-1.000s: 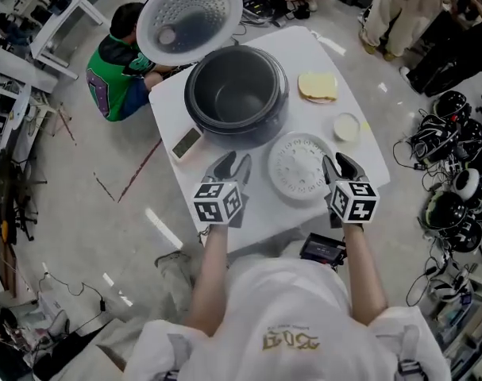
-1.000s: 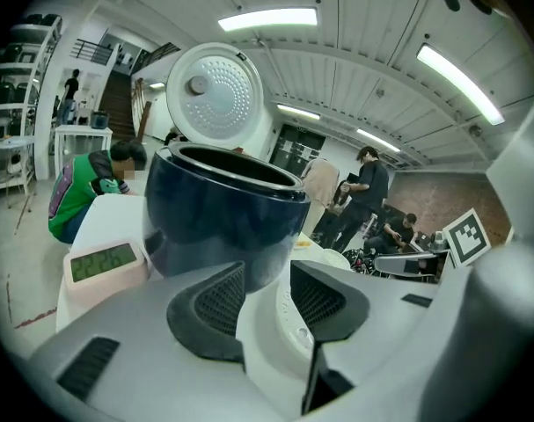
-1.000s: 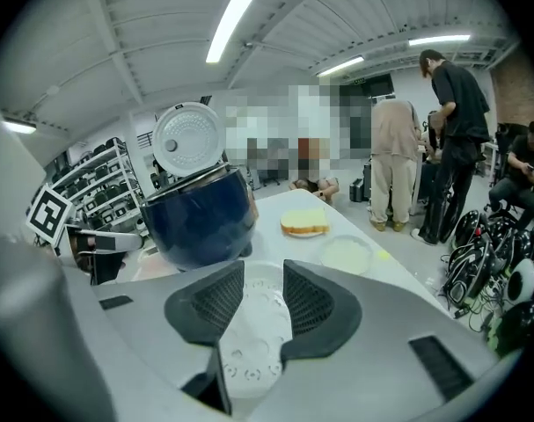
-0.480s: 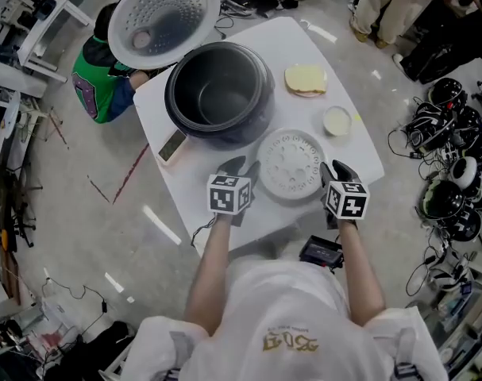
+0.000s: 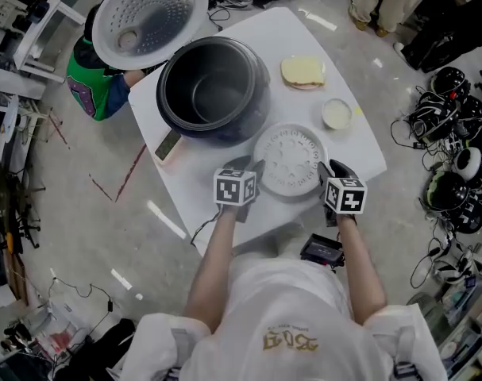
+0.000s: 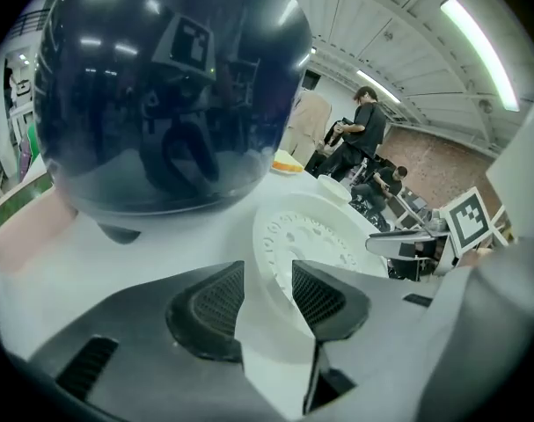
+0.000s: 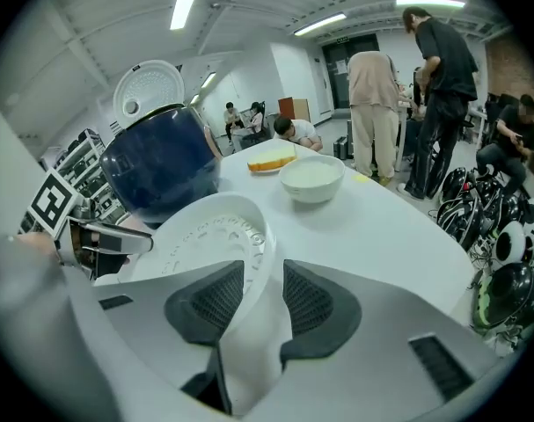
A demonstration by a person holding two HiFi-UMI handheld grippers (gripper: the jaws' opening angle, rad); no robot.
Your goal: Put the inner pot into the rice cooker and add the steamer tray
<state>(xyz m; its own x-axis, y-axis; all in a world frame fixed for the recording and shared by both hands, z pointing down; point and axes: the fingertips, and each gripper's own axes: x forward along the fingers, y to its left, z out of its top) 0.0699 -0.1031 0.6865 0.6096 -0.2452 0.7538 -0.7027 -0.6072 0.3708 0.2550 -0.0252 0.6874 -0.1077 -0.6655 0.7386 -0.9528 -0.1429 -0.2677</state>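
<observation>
Left gripper (image 6: 268, 275): jaws apart, straddling the near-left rim of the steamer tray (image 6: 306, 236); pads not clamped on it. Right gripper (image 7: 264, 275): same on the near-right rim, jaws apart, rim running between the pads, no grip. The tray sits flat on the white table (image 5: 360, 153), perforated face up, between the two grippers. Just behind it is the rice cooker (image 5: 213, 90), lid (image 5: 149, 18) swung up. A dark bowl shape shows inside; it can't be told from the cooker body whether that is the inner pot. To the right of the cooker are a small white bowl (image 5: 337, 113) and a flat yellow item (image 5: 302, 71). Person in green (image 5: 94, 86) crouches past the table's far-left corner.
</observation>
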